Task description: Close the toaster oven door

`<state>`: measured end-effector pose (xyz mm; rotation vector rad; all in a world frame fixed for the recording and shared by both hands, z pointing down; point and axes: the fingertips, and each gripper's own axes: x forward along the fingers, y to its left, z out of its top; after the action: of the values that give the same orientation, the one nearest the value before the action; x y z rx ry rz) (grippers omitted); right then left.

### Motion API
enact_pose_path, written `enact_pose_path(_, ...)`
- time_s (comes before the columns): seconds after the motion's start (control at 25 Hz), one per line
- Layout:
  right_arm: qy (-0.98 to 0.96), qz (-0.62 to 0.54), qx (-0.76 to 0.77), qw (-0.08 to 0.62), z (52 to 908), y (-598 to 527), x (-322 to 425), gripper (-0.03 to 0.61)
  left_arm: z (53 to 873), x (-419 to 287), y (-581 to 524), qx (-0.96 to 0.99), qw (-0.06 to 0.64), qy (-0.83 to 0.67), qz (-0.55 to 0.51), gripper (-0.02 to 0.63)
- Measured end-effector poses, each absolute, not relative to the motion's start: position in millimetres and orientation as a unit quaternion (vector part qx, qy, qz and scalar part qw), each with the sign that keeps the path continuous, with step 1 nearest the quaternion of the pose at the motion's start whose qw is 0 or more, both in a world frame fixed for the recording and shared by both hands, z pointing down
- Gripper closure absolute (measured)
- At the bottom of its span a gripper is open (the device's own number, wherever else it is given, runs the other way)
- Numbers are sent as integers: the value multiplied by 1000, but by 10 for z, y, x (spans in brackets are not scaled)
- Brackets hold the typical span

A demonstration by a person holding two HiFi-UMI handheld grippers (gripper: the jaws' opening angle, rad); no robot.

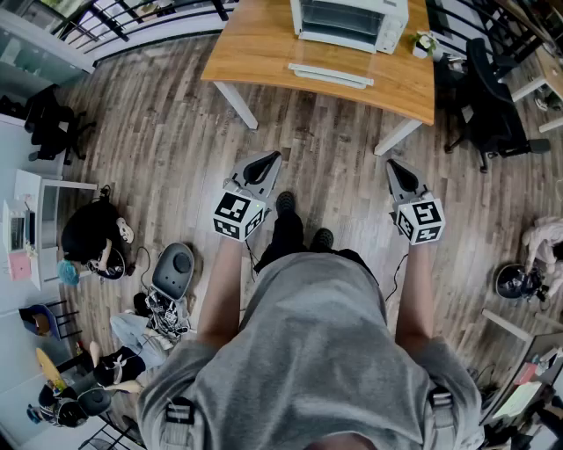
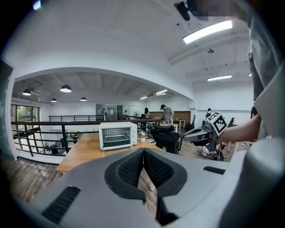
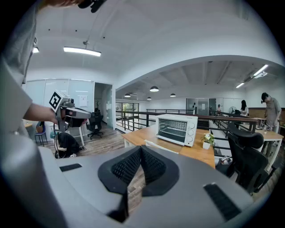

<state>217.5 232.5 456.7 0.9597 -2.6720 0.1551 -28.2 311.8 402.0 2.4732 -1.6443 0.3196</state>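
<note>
**At Standoff From the Table: Approach Step Pending**

Across the wooden floor from the operator, the toaster oven [image 1: 350, 22] stands on the far part of the wooden table [image 1: 255, 53], toward its right end. Its door [image 1: 330, 76] is dropped open and lies roughly level, projecting over the tabletop toward the operator. A small potted plant [image 1: 425, 42] stands just beside the oven on its right.

Both grippers are held in front of the body, well apart from the table and from each other. The left gripper [image 1: 271, 160] has its jaws pressed together with nothing between the pads. The right gripper [image 1: 394, 165] is likewise closed and empty. Both point forward and slightly downward toward the table.

Step in hand: approach. Neither gripper touches the door, so the closing action appears not yet started.

Next move, as judged:
1. Walk up to the near table edge.
2. Bring one gripper under the front lip of the door. Closed jaws should serve as a pushing tip, and no pinch seems necessary.
3. Lift the door and swing it back about its lower hinge until it meets the oven front.

Excess force could slide the oven on the table.
</note>
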Motion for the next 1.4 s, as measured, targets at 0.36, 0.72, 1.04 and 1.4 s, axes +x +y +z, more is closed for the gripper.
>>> enact_pose_path(0.36,-931,57,332,142,4602,2373,2294,572,4043,-116,3181,827,76,-546,109,595)
enact_pose_path(0.72,-933,61,329,130,4544,2375,2344,571,4035,-43,3171,829,75,-545,104,595)
enact_pose_path(1.04,-931,57,337,126,4520,2384,2396,571,4045,-11,3175,831,83,-542,95,596)
enact_pose_path(1.4,-931,56,345,102,4440,2353,2448,569,4019,37,3194,841,87,-529,74,595)
